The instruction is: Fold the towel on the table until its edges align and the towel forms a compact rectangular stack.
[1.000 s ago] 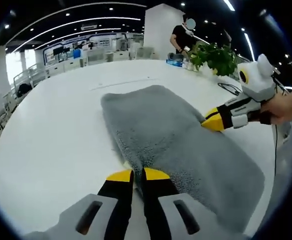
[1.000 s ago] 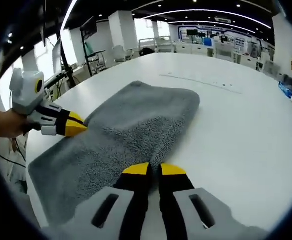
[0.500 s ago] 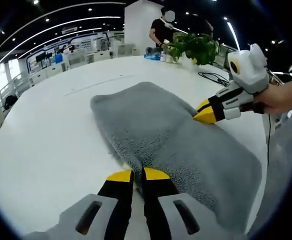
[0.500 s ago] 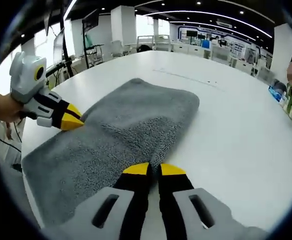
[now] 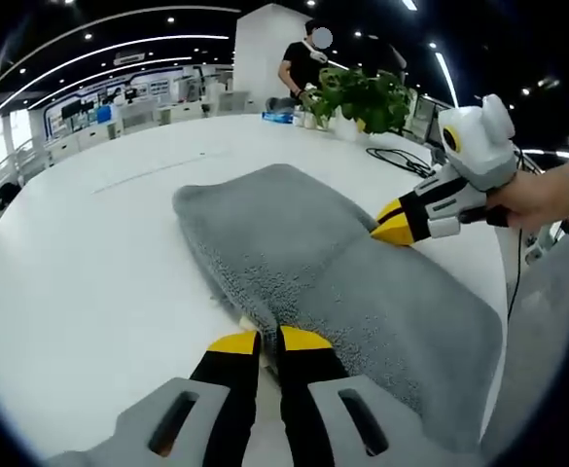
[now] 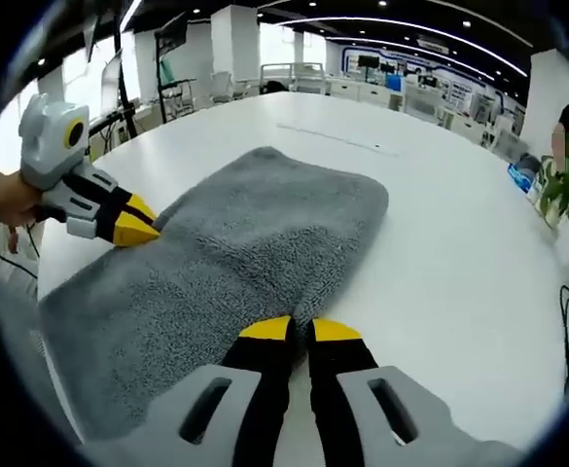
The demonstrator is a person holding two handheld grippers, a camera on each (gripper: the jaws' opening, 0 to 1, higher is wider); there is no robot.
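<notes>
A grey towel (image 5: 333, 272) lies folded on the white table (image 5: 89, 263), its far end rounded. My left gripper (image 5: 260, 340) is shut on the towel's near edge in the left gripper view. In that view the right gripper (image 5: 393, 232) comes in from the right, held by a hand, its yellow tips pinched on the towel's opposite edge. In the right gripper view the towel (image 6: 216, 263) stretches away from my right gripper (image 6: 299, 330), which is shut on its edge. There the left gripper (image 6: 140, 232) grips the towel's left side.
A potted plant (image 5: 357, 97) and a black cable (image 5: 406, 161) sit at the table's far side, near a standing person (image 5: 299, 63). Small blue items (image 5: 279, 117) lie beside the plant. The table (image 6: 459, 253) edge runs close behind the towel.
Both views have swung a little, so the plant and person sit differently in frame. The towel and both grips look the same.
</notes>
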